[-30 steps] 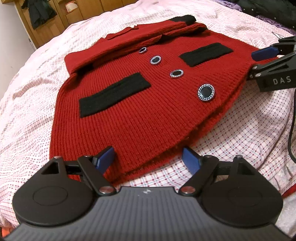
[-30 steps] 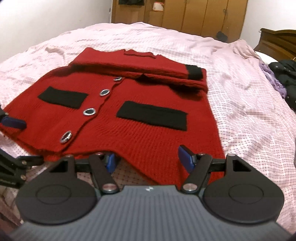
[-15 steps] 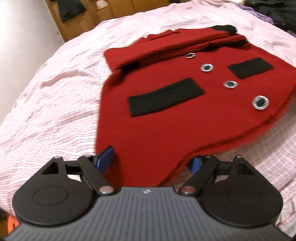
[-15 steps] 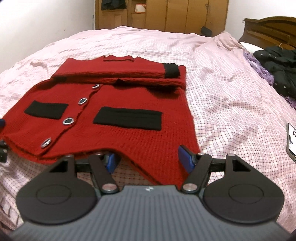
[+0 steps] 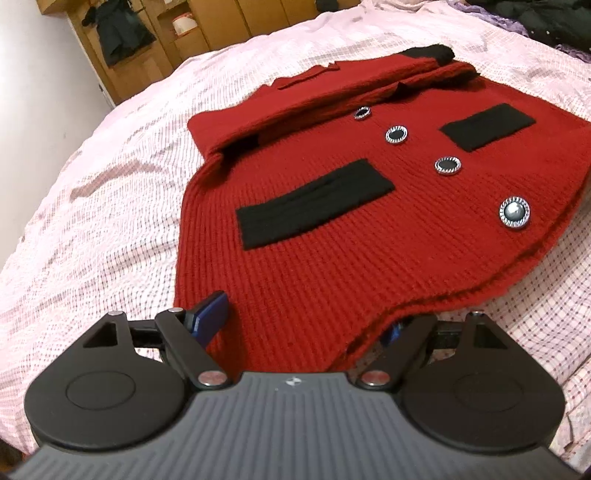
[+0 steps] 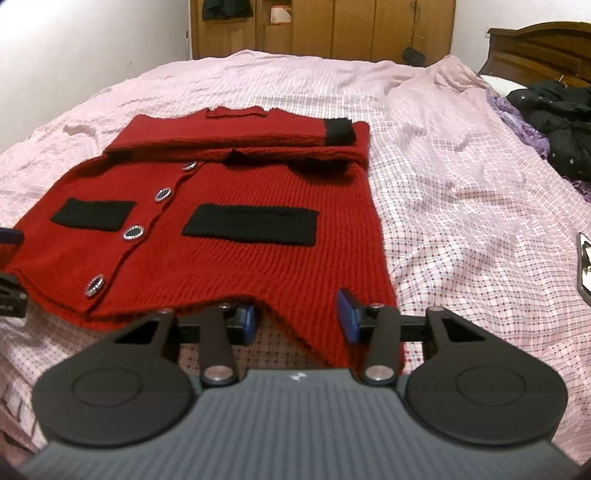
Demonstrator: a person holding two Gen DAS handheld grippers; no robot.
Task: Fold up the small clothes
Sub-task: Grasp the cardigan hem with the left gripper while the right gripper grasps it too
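Because the red knitted cardigan (image 5: pixel 332 240) spread on the checked bedsheet (image 6: pixel 461 221) looks thick, soft and floppy, its hem corners are best pinched; the left gripper (image 5: pixel 306 325) and right gripper (image 6: pixel 299 319) are held open there.

No readable text, label, brand, number or sign shows in either wrist view.

Home bedroom — wide bed under pink checked bedspread (image 6: pixel 461 229), wooden wardrobe (image 6: pixel 369 29), carved headboard (image 6: pixel 535 44)
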